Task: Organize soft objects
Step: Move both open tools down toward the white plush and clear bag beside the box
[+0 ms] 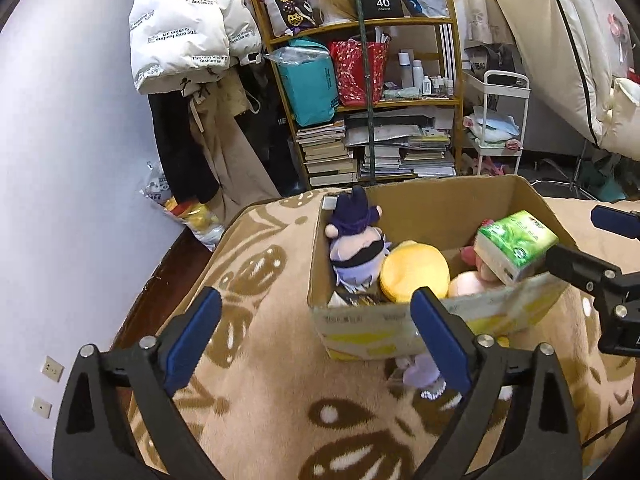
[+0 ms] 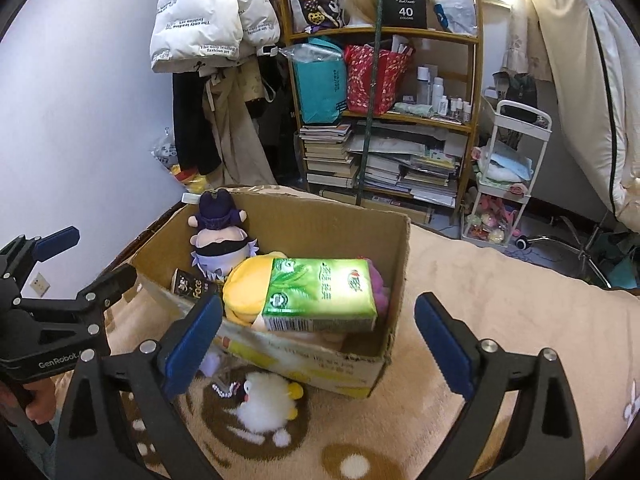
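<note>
With green tissue pack [image 2: 320,294] lying atop plush toys in cardboard box [image 2: 320,220], my left gripper [image 1: 316,336] and right gripper [image 2: 318,340] both spread wide, empty, near box front. White fluffy toy [image 2: 266,400] on blanket [image 2: 500,320] just beside box: likely next pick.

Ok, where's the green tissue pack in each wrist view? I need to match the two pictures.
Left wrist: green tissue pack sits right of centre, propped at the cardboard box's right end.
Right wrist: the pack lies at centre, on top of the toys, near the box's front wall.
Shared landmark: the yellow plush just left of it.
</note>
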{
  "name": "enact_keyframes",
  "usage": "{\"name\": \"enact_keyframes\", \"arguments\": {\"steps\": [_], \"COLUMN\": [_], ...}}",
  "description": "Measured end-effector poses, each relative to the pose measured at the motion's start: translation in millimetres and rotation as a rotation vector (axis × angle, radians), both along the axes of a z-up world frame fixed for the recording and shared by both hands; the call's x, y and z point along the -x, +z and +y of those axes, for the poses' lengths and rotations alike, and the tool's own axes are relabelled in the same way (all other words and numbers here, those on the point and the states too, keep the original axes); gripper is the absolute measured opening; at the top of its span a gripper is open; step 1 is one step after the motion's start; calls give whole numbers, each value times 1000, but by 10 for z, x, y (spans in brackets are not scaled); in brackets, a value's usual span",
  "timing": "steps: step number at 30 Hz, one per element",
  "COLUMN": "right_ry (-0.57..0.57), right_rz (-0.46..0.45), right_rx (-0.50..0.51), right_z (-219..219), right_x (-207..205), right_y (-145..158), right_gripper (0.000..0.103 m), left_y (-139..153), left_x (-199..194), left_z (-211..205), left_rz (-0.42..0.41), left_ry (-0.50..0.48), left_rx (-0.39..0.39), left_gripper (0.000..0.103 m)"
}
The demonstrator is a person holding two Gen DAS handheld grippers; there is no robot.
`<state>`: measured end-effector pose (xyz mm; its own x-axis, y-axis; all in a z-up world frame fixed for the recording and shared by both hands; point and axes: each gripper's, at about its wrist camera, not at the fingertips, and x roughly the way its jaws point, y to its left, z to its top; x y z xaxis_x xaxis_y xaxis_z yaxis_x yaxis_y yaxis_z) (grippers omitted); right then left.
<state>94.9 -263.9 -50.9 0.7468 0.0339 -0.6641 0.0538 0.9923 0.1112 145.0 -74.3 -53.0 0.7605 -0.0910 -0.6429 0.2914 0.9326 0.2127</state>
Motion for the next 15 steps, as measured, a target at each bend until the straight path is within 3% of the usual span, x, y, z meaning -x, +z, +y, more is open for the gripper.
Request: {"name": "enact_keyframes", "arguments": {"steps": [15], "right_ry": [-55], "right_rz": [22], "right_rx": [-20], "right_z": [-37], "right_x": [386], "right_y": [60], "right_gripper": [101], "left_y": [59], "left_x": [375], "left_z": [113], "left_rz": [45], "left_ry": [-19], "left_rx": [-2], "left_gripper": [95]}}
